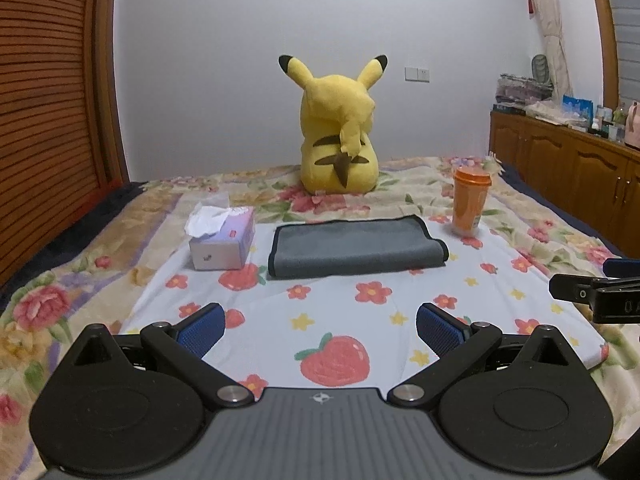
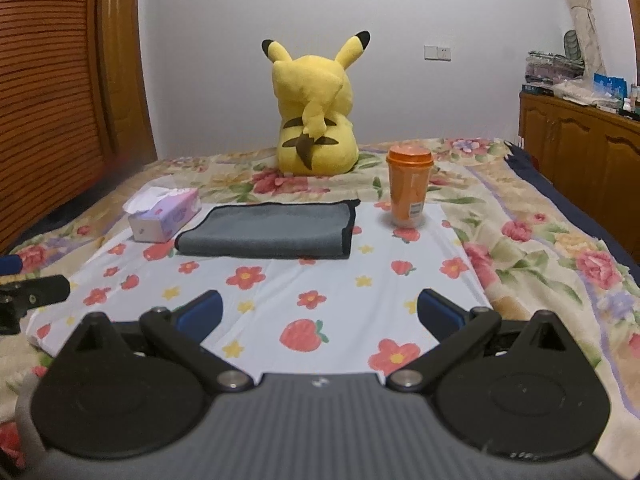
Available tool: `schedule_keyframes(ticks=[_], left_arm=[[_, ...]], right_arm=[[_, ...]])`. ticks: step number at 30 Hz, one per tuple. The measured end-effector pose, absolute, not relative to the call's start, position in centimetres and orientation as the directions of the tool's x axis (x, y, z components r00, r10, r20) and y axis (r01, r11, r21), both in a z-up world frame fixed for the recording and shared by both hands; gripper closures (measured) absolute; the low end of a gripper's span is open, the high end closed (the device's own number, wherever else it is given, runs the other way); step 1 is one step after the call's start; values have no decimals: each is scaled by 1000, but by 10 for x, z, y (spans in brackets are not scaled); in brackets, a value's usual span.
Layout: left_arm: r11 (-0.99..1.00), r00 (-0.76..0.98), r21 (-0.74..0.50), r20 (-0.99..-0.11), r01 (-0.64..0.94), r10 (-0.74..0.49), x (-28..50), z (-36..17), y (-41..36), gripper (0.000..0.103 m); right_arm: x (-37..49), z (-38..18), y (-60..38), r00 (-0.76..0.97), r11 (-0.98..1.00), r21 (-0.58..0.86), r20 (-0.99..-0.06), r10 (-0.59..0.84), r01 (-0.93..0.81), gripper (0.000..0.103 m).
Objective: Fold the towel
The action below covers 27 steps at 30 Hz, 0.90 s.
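Observation:
A grey towel (image 1: 354,246) with black edging lies folded into a flat rectangle on a white cloth (image 1: 320,304) printed with flowers and strawberries. It also shows in the right wrist view (image 2: 272,232). My left gripper (image 1: 320,332) is open and empty, hovering above the cloth well short of the towel. My right gripper (image 2: 318,318) is open and empty too, also short of the towel. Part of the right gripper shows at the right edge of the left wrist view (image 1: 596,292), and part of the left gripper at the left edge of the right wrist view (image 2: 28,292).
A tissue box (image 1: 222,240) stands left of the towel and an orange lidded cup (image 1: 470,204) right of it. A yellow plush toy (image 1: 340,132) sits behind on the floral bedspread (image 1: 80,280). Wooden cabinets (image 1: 580,168) run along the right, a slatted wardrobe (image 1: 44,120) on the left.

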<state>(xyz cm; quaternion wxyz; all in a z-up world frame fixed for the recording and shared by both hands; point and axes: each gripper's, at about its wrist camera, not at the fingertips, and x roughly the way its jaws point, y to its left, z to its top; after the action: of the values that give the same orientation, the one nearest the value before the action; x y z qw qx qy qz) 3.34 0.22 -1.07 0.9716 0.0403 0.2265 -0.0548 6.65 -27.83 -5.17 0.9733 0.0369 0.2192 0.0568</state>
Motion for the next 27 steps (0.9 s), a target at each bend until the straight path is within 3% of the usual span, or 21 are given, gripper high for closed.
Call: schedule_keyframes(ticks=[27], left_arm=[[994, 912, 47, -403, 101, -73, 32, -5, 8, 0]], right_arm=[[58, -45, -283, 931, 993, 87, -350, 100, -74, 0]])
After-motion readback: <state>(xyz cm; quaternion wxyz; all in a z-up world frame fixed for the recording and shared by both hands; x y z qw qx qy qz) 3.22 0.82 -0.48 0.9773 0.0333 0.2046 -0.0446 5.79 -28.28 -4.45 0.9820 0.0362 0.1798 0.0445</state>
